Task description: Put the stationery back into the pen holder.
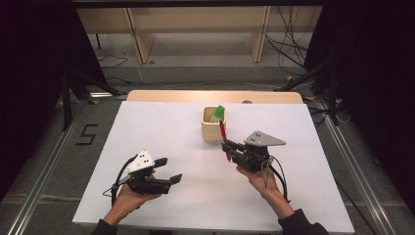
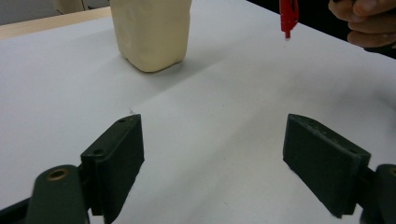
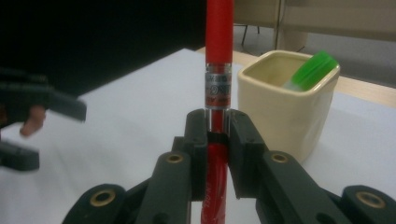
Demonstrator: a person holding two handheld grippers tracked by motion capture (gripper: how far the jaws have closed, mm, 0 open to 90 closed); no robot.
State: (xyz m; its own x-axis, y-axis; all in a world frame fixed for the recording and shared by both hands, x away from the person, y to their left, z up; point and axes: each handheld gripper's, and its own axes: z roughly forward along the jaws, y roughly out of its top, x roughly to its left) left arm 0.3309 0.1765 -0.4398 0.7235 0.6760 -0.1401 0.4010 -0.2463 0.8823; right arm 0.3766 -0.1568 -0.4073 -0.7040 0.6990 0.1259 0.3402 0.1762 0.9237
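High view: the right gripper [image 1: 228, 147] is clamping a red plastic pen [image 1: 224, 138] just beside the cream ceramic square cup [image 1: 211, 131], already holding a green marker [image 1: 218, 114]. Left gripper view: the left gripper [image 2: 212, 158] is hovering empty over the white surface [image 2: 224, 116], jaws apart. Right gripper view: the pen is standing upright, not yet in the cup.

The left gripper [image 1: 169, 170] has its fingers spread wide, while the right gripper [image 1: 226, 145] is clamped.

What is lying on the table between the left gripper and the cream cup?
Nothing: in the high view the white table is bare between the left gripper and the cream cup.
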